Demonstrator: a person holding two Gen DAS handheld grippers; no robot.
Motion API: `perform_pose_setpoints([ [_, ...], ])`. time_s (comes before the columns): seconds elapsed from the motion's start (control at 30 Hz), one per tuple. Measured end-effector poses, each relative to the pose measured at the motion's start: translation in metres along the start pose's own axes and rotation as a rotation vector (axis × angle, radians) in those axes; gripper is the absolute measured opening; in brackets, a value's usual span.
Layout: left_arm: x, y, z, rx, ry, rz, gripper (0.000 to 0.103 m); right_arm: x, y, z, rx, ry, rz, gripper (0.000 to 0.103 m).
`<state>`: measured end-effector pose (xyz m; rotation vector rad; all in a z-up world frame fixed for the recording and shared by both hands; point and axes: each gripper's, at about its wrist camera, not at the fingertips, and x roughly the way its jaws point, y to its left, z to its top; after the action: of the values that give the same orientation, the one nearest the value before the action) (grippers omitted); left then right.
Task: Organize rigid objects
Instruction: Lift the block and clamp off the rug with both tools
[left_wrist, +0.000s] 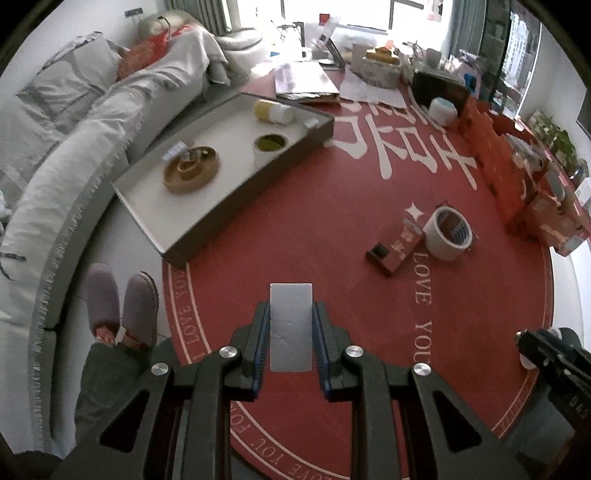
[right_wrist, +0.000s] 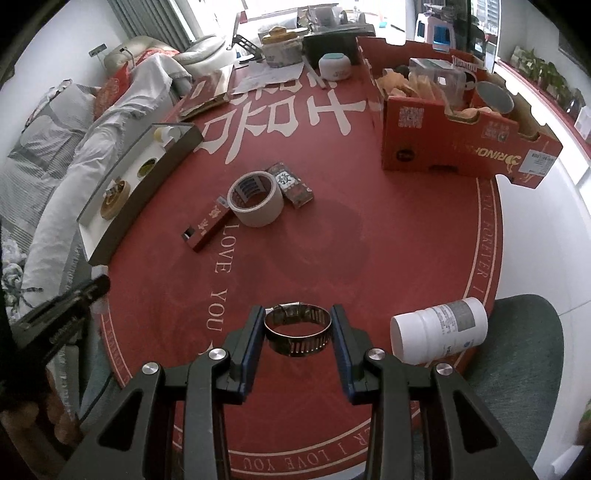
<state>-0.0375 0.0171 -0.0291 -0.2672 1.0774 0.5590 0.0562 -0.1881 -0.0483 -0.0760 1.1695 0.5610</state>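
A big round red mat (left_wrist: 332, 206) lies on the floor and carries most of the things.

At the mat's left edge, next to the sofa (left_wrist: 55, 155), sits a long flat tray (left_wrist: 229, 206) with a white inside. In it are a round wooden dish (left_wrist: 191, 168), a white cup (left_wrist: 270, 146) with something green in it, and a small bottle (left_wrist: 273, 110) with a yellow end lying on its side at the far end.

At the mat's far right edge stands an open orange cardboard box (right_wrist: 454, 147). It is full of things: yellowish packets, a clear plastic box and a round tin. What they are is hard to tell.

Near the middle of the mat a roll of white tape (right_wrist: 255, 203) touches a thin red box (right_wrist: 208, 225) on one side and a small patterned box (right_wrist: 293, 184) on the other. A white bottle (right_wrist: 439, 330) lies on its side at the mat's near right edge.

The left gripper (left_wrist: 291, 328) points down at the mat. Its jaws are clenched on a flat grey block (left_wrist: 291, 325), one pad on each long side, and the block is up off the mat.

The right gripper (right_wrist: 297, 328) also points down. Its jaws are closed on a metal hose clamp (right_wrist: 297, 328), a ring with slots, which sits between the pads near the mat's near edge.

A person's feet in grey slippers (left_wrist: 122, 302) stand just off the mat's left edge.
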Motion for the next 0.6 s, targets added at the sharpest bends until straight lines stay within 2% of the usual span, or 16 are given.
perform_pose_setpoints([
  [0.6,0.0037,0.0016,-0.0030,-0.003,0.017,-0.008,0.025,0.0087,0.0056,-0.0002,-0.031,0.032,-0.025,0.037],
])
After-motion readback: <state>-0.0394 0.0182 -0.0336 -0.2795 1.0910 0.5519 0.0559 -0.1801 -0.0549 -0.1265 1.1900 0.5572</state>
